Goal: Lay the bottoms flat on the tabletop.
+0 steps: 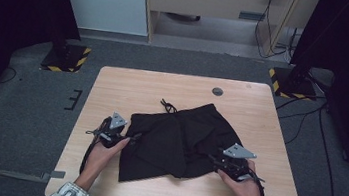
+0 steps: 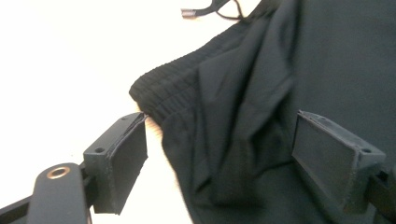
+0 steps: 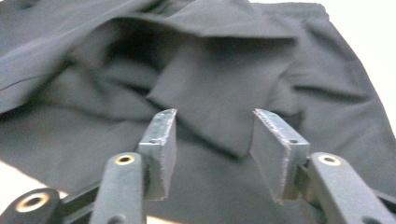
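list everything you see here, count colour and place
shorts: 1, black, crumpled mid-table, waistband toward the left gripper
drawstring: 1, black, on the table past the shorts' far edge
table: 1, light wood, centre
grommet: 1, dark, far part of the table
hazard-striped bases: 2, black and yellow, on the floor beyond the table
left gripper: 1, black, open over the waistband corner
right gripper: 1, black, open above a fold

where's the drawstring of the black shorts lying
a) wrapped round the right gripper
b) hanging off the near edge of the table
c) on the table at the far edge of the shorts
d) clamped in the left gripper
c: the drawstring lies on the bare table just past the far edge of the black shorts, apart from both grippers.
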Available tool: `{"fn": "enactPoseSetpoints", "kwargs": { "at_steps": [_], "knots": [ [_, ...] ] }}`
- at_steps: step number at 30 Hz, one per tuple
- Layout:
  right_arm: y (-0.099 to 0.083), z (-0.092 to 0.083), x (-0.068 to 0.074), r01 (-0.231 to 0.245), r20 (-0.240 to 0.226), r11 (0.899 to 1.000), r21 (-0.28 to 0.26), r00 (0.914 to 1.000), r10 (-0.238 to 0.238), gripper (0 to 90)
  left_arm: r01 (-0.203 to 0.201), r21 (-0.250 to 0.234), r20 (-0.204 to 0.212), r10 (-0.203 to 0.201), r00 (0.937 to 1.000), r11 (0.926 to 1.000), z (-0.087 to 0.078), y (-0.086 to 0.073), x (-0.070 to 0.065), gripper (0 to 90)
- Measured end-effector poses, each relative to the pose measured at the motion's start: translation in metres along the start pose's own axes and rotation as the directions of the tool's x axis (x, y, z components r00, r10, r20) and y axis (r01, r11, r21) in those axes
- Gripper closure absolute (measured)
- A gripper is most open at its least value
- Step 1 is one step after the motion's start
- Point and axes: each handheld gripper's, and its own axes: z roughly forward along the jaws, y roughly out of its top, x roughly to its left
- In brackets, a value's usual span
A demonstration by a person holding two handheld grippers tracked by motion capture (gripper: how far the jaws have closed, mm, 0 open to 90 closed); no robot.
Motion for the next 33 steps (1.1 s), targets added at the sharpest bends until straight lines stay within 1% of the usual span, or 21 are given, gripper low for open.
{"fn": "enactPoseSetpoints", "kwargs": {
  "at_steps": [1, 2, 3, 4, 5, 6, 8, 10, 12, 14, 15, 21, 22, 23, 24, 25, 26, 29, 31, 32, 33],
  "knots": [
    [0.004, 0.004, -0.005, -0.007, 0.021, 1.0, -0.006, 0.9998, 0.007, 54.5, -0.002, 0.017, 0.026, 0.002, 0.9997, 0.9999, -0.003, -0.001, -0.006, 21.6],
    [0.004, 0.008, -0.008, -0.019, 0.017, 1.0, -0.002, 0.9997, 0.019, 54.4, -0.007, 0.04, 0.041, 0.005, 0.9992, 0.9992, -0.002, -0.003, -0.01, 21.8],
    [0.005, 0.013, -0.01, -0.021, 0.022, 1.0, 0.012, 0.9995, 0.021, 53.7, -0.007, 0.04, 0.041, 0.005, 0.9992, 0.9992, -0.002, -0.003, -0.01, 21.8],
    [0.004, 0.018, -0.012, -0.015, 0.03, 1.0, 0.022, 0.9994, 0.015, 52.3, -0.036, 0.085, 0.059, 0.031, 0.9978, 0.9957, 0.001, -0.007, -0.019, 21.7],
    [0.004, 0.018, -0.012, -0.015, 0.03, 1.0, 0.022, 0.9994, 0.015, 52.3, -0.036, 0.085, 0.059, 0.031, 0.9978, 0.9957, 0.001, -0.007, -0.019, 21.5],
    [0.003, 0.028, -0.015, -0.011, 0.046, 0.999, 0.05, 0.9989, 0.008, 49.0, -0.038, 0.106, 0.074, 0.03, 0.9968, 0.9936, 0.004, -0.012, -0.025, 21.3],
    [0.003, 0.031, -0.017, -0.018, 0.052, 0.998, 0.06, 0.9985, 0.015, 49.1, -0.048, 0.12, 0.08, 0.038, 0.996, 0.9916, 0.006, -0.014, -0.028, 21.3],
    [0.0, 0.038, -0.018, -0.02, 0.048, 0.995, 0.102, 0.9987, 0.015, 50.1, -0.064, 0.135, 0.08, 0.054, 0.9954, 0.9887, 0.007, -0.017, -0.029, 21.3],
    [0.0, 0.038, -0.018, -0.028, 0.038, 0.994, 0.102, 0.999, 0.024, 50.7, -0.058, 0.172, 0.092, 0.043, 0.9948, 0.9835, 0.009, -0.022, -0.028, 21.4],
    [-0.002, 0.037, -0.015, -0.055, 0.019, 0.993, 0.1, 0.9984, 0.054, 50.7, -0.05, 0.165, 0.101, 0.033, 0.9944, 0.9851, 0.01, -0.024, -0.024, 21.2],
    [-0.002, 0.037, -0.015, -0.055, 0.019, 0.993, 0.1, 0.9984, 0.054, 50.7, -0.05, 0.165, 0.101, 0.033, 0.9944, 0.9851, 0.01, -0.024, -0.024, 21.2],
    [-0.005, 0.028, 0.012, -0.009, -0.038, 0.992, 0.124, 0.9992, 0.014, 50.8, -0.045, 0.142, 0.069, 0.035, 0.997, 0.9889, 0.017, -0.023, -0.011, 20.4],
    [-0.006, 0.026, 0.015, -0.003, -0.047, 0.992, 0.129, 0.9988, 0.009, 50.7, -0.031, 0.128, 0.055, 0.024, 0.9982, 0.9913, 0.021, -0.022, -0.002, 20.3],
    [-0.006, 0.026, 0.015, -0.003, -0.047, 0.992, 0.129, 0.9988, 0.009, 50.7, -0.031, 0.128, 0.055, 0.024, 0.9982, 0.9913, 0.021, -0.022, -0.002, 20.3],
    [-0.007, 0.024, 0.024, 0.006, -0.062, 0.991, 0.131, 0.998, 0.003, 50.8, -0.02, 0.111, 0.042, 0.015, 0.999, 0.9936, 0.026, -0.021, 0.005, 20.3],
    [-0.007, 0.024, 0.024, 0.006, -0.062, 0.991, 0.131, 0.998, 0.003, 50.8, -0.02, 0.111, 0.042, 0.015, 0.999, 0.9936, 0.026, -0.021, 0.005, 20.3],
    [-0.007, 0.022, 0.03, 0.007, -0.082, 0.991, 0.134, 0.9966, 0.004, 50.7, -0.016, 0.1, 0.037, 0.013, 0.9993, 0.9948, 0.031, -0.019, 0.009, 20.3],
    [-0.006, 0.02, 0.034, 0.022, -0.101, 0.989, 0.147, 0.9948, -0.007, 50.6, -0.019, 0.098, 0.042, 0.015, 0.999, 0.995, 0.035, -0.016, 0.012, 19.4],
    [-0.005, 0.019, 0.034, 0.029, -0.1, 0.989, 0.147, 0.9949, -0.014, 48.4, -0.02, 0.116, 0.03, 0.017, 0.9994, 0.993, 0.032, -0.014, 0.01, 21.6],
    [-0.004, 0.018, 0.033, 0.027, -0.099, 0.989, 0.146, 0.995, -0.012, 47.6, -0.043, 0.128, 0.04, 0.038, 0.9985, 0.9908, 0.027, -0.012, 0.007, 21.6],
    [-0.002, 0.015, 0.03, 0.018, -0.103, 0.991, 0.136, 0.9947, -0.004, 46.5, -0.049, 0.126, 0.046, 0.043, 0.998, 0.9909, 0.022, -0.011, 0.004, 21.8]
  ]
}}
